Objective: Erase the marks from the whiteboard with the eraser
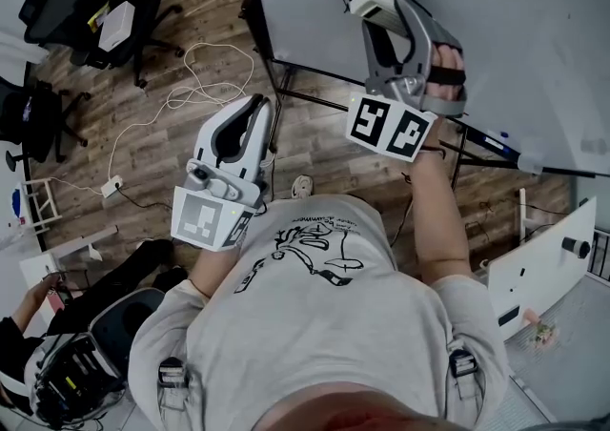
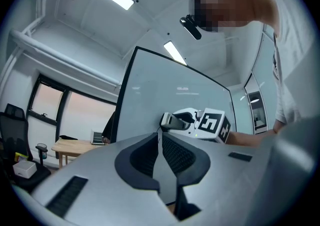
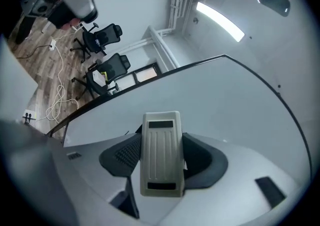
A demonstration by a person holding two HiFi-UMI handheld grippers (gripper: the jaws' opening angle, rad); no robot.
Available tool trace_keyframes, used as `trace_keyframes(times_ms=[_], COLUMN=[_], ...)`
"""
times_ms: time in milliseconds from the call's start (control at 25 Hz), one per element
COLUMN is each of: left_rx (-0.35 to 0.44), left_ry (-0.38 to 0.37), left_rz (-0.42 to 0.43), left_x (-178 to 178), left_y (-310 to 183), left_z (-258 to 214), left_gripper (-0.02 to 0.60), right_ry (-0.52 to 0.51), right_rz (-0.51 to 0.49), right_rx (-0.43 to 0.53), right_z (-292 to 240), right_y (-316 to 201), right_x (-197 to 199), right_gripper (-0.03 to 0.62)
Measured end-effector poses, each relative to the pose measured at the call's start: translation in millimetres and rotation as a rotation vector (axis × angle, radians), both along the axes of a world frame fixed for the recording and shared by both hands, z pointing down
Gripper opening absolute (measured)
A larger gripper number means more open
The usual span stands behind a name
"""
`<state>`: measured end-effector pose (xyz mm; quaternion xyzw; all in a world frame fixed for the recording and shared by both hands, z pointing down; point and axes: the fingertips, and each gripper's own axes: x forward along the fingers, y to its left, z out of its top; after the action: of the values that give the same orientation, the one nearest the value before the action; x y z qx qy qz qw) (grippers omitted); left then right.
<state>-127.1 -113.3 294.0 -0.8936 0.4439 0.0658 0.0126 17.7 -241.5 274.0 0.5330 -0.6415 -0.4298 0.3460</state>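
Observation:
A grey-white eraser [image 3: 160, 152] with a ribbed back sits clamped between the jaws of my right gripper [image 3: 161, 156]. In the head view the right gripper [image 1: 381, 14] holds the eraser [image 1: 375, 6] up against the whiteboard [image 1: 496, 38]. The board's surface [image 3: 210, 105] looks plain, with no marks that I can make out. My left gripper [image 1: 255, 114] hangs lower, left of the board's edge, jaws shut with nothing between them. From the left gripper view [image 2: 160, 155] I see the whiteboard [image 2: 165, 95] and the right gripper [image 2: 197, 122] beyond.
The board's stand and tray [image 1: 496, 148] run below the right gripper. White cables [image 1: 191, 86] lie on the wooden floor, with office chairs [image 1: 86, 10] at the far left. A seated person [image 1: 38, 324] is at the lower left. A white panel [image 1: 543, 262] leans at right.

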Motion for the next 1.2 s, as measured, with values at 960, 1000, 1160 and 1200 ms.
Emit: trace_keyframes(times_ms=[960,1000,1160,1200], left_rx=[-0.012,-0.012,-0.018,-0.020], left_ry=[0.009,0.009,0.010,0.009], left_rz=[-0.017,-0.016,-0.012,-0.012], left_x=[-8,-8,-10,-11], left_y=[-14,-15,-15,-15], left_z=[6,6,8,8], left_gripper=[0.041,0.041,0.041,0.041], right_ry=[0.080,0.083,0.097,0.098], right_rz=[0.032,0.030,0.029,0.031], right_rx=[0.087,0.082,0.069,0.069], right_z=[-25,-21,-7,-6], right_y=[-39,-40,-41,-41], right_x=[-10,-11,-16,-17], right_gripper=[0.257,0.257,0.258,0.257])
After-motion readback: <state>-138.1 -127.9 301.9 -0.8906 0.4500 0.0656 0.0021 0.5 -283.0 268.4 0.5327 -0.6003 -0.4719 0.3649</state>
